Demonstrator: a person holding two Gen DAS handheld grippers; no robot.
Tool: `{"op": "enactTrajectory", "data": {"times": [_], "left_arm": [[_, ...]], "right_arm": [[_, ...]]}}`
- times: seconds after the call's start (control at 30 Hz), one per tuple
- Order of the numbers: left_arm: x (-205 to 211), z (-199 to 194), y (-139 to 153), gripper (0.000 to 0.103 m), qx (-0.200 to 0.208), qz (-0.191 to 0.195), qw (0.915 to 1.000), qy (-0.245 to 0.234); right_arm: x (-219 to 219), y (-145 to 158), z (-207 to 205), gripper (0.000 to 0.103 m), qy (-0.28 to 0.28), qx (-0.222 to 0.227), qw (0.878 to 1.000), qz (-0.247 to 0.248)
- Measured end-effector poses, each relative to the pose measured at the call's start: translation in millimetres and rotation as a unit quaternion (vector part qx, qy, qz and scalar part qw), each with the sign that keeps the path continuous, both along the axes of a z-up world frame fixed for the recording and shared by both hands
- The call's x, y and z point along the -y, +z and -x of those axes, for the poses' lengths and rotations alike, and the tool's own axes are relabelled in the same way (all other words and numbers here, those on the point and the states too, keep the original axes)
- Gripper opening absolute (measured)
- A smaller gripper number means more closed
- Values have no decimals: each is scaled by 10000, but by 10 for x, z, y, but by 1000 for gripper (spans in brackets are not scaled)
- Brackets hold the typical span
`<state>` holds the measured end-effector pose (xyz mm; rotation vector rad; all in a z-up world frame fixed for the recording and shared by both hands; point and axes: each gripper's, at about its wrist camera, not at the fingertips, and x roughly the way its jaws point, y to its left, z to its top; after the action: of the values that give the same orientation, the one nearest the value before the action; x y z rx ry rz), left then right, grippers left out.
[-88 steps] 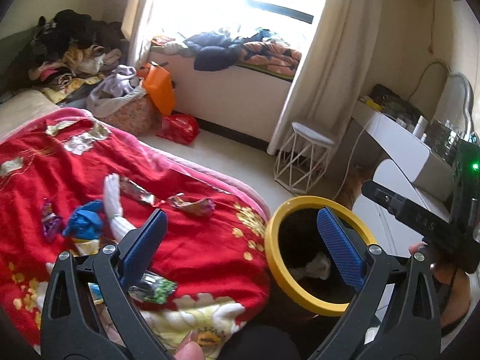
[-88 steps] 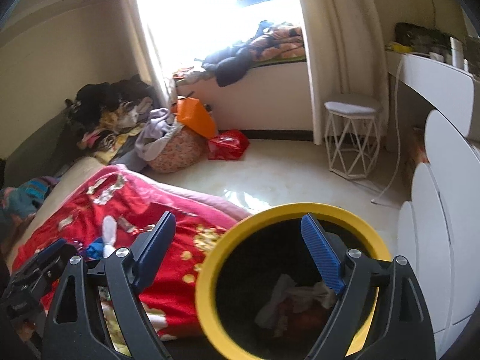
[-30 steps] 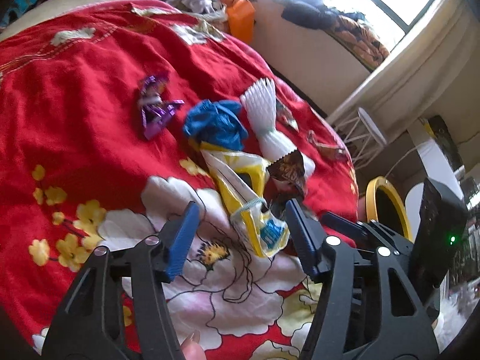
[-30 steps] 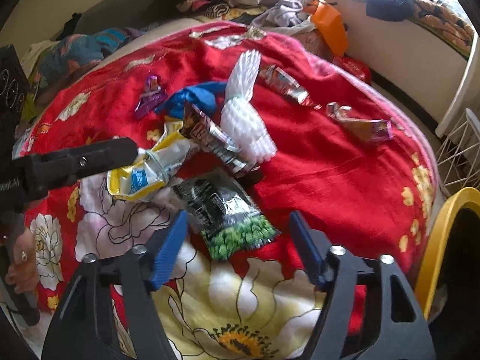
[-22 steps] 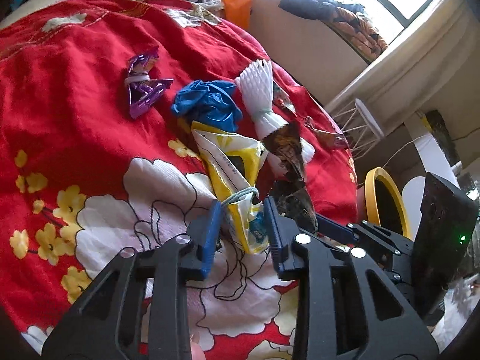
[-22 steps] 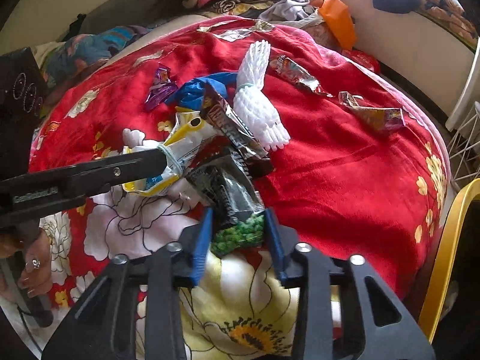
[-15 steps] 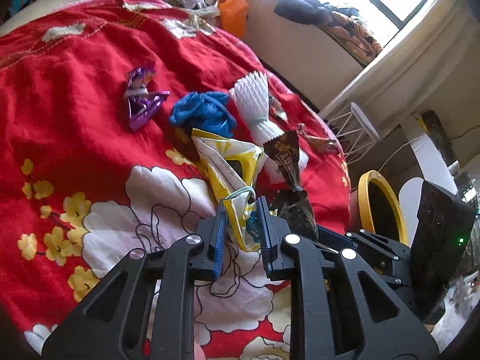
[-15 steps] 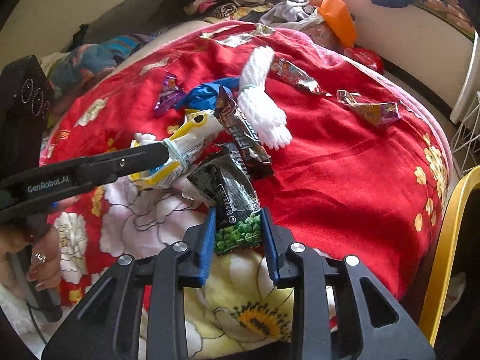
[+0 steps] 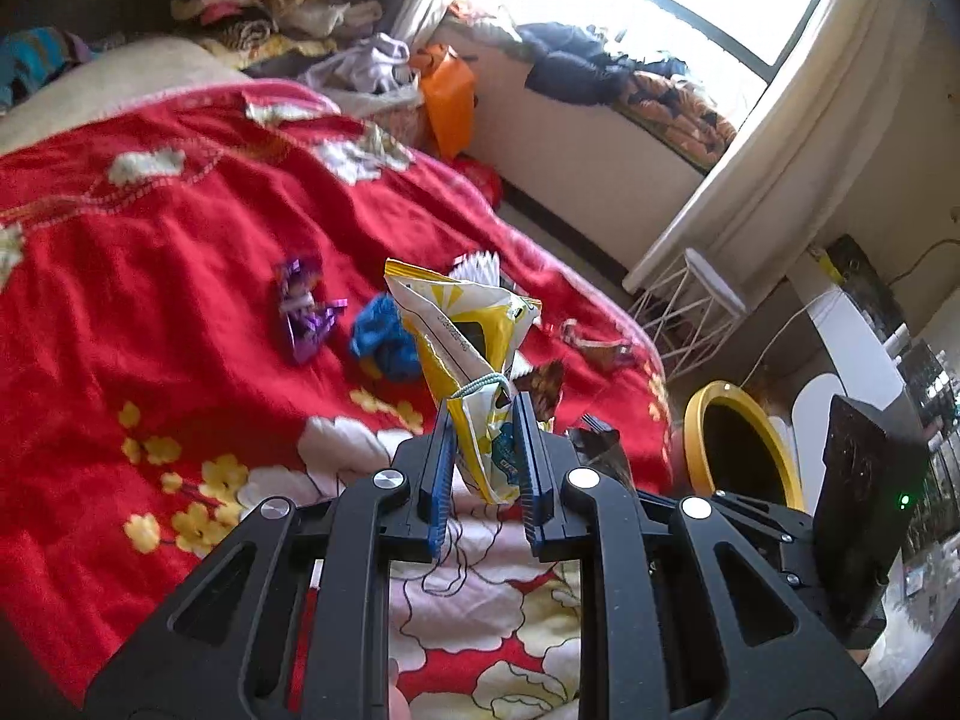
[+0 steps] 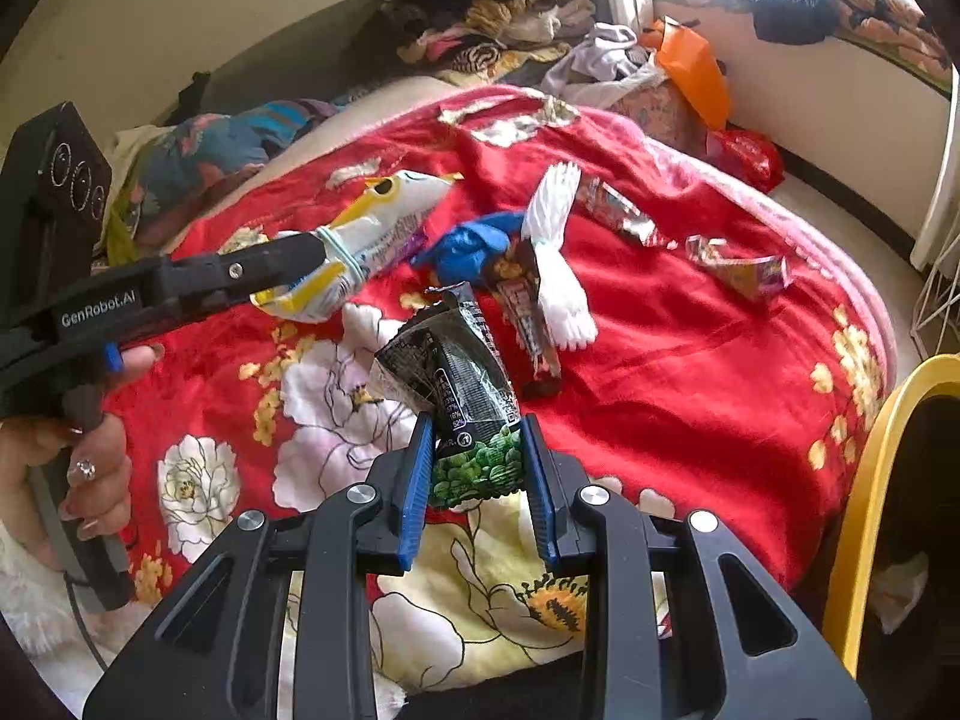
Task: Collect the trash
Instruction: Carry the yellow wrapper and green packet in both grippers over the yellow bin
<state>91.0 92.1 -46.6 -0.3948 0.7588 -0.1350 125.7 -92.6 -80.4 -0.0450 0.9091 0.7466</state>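
My left gripper (image 9: 483, 420) is shut on a yellow and white snack bag (image 9: 465, 330), tied with a rubber band and lifted off the red blanket (image 9: 150, 276). In the right wrist view that same bag (image 10: 366, 240) sticks out of the left gripper's fingers (image 10: 288, 261). My right gripper (image 10: 477, 438) is shut on a black and green snack packet (image 10: 456, 372), also raised. On the blanket lie a purple wrapper (image 9: 303, 312), a blue crumpled piece (image 9: 384, 336), a white foam sleeve (image 10: 561, 264), a brown bar wrapper (image 10: 528, 312) and two foil wrappers (image 10: 738, 267). The yellow-rimmed bin (image 9: 744, 450) stands by the bed.
A person's hand (image 10: 66, 456) holds the left gripper's handle. Clothes are piled at the bed's far side (image 10: 480, 18). An orange bag (image 9: 450, 96) and a red bag (image 10: 744, 156) sit on the floor. A white wire stool (image 9: 696, 306) and white furniture stand near the bin.
Both grippers closed, the left on the yellow snack bag and the right on the black and green packet. Both then rose, lifting the packets off the blanket.
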Motion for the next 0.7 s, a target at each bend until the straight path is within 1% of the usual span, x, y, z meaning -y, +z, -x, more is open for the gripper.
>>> {"op": "enactTrajectory", "data": {"times": [0.3, 0.5, 0.7], "left_arm": [[150, 2, 254, 14, 334, -126, 9993, -109], [272, -1, 330, 14, 456, -192, 9984, -258], [433, 3, 399, 14, 556, -254, 9972, -441]], "right_arm": [[201, 282, -21, 28, -329, 340, 9987, -204], [404, 422, -56, 28, -626, 476, 9963, -352], [626, 534, -52, 28, -931, 655, 9927, -395]]}}
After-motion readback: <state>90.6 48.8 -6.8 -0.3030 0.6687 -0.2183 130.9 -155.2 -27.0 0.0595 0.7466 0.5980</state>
